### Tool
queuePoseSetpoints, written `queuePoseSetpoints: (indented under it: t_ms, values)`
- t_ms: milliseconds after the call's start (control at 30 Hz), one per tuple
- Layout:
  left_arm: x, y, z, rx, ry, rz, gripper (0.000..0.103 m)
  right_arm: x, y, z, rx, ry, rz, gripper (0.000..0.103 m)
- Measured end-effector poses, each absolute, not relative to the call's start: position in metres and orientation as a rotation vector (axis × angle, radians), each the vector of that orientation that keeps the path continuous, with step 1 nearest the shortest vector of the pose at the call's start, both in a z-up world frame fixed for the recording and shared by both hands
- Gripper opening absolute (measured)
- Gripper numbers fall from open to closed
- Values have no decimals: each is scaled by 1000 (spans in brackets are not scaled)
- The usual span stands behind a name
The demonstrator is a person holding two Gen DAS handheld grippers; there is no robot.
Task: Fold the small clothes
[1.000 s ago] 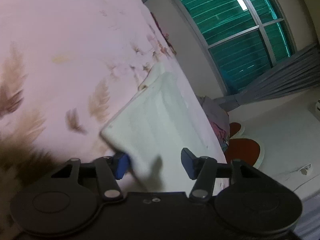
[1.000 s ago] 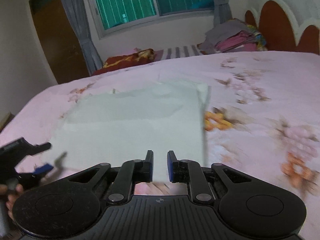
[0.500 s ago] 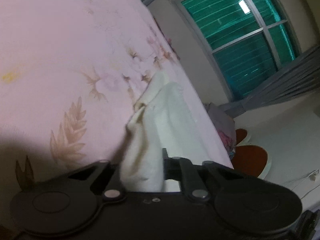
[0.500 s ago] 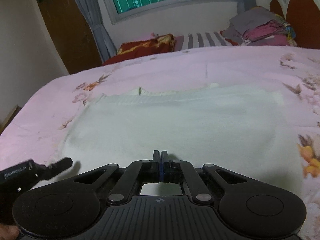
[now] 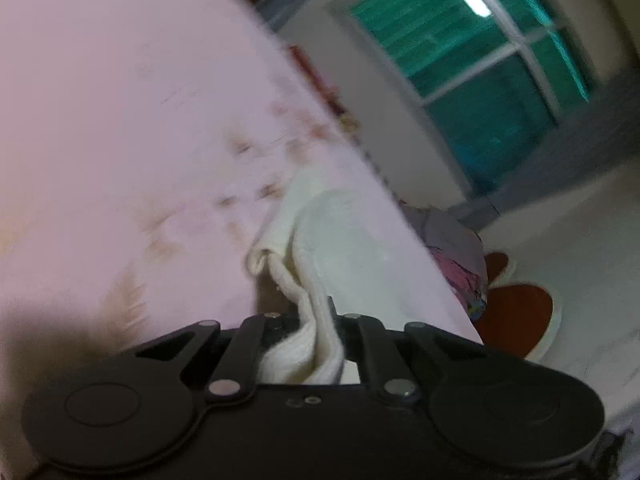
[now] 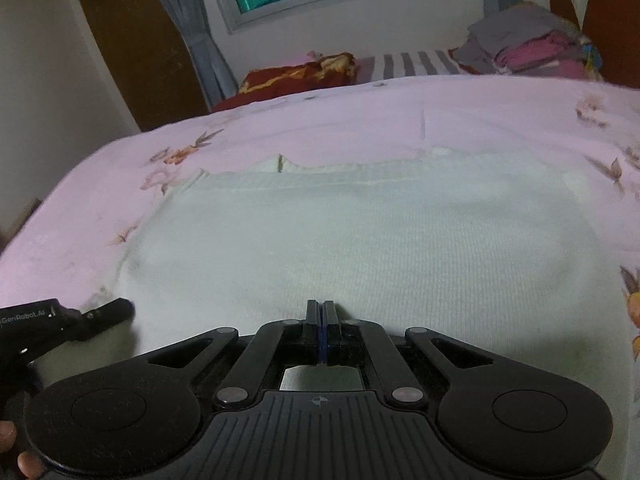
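The garment (image 6: 360, 248) is a cream, rib-knit piece lying spread on the pink floral bedsheet (image 6: 360, 120), its near edge directly under both tools. From its look it is judged light, soft and limp, with no stiffness of its own: it sags and bunches wherever it is lifted, and an unsupported span will droop between two holds. The knit surface appears to offer good friction, so slip from the pads is unlikely.

The left gripper (image 5: 316, 320) is clamped on a bunched corner of the garment, and the fabric rises in folds out of the closed jaws. The right gripper (image 6: 323, 332) has its jaws fully together at the near hem. The fabric edge meets the pads there, though the view is too low to confirm that cloth is pinched between them.

Recommended hold points are the two near corners or the hem just inside them, taken through both layers. Holding at matched points should keep the edge straight during the fold.
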State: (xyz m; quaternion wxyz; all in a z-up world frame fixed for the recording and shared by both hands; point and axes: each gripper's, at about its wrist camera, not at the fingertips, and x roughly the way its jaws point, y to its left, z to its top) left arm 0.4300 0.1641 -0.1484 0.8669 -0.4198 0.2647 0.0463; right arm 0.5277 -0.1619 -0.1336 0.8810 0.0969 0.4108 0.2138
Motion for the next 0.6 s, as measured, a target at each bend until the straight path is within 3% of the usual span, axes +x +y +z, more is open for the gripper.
queuePoseSetpoints:
  t_ms: [267,467,600]
  values:
    - [453,59,-75,-546,600,-148,7,521,-244,-111,435,755,412,0]
    - [475,-47,-76,-403,740,-278,8,510,-347,-98,575,693,302,0]
    - [493,-108,-116,-363,991,-403,26,506,-403,-105,673,701,309,0]
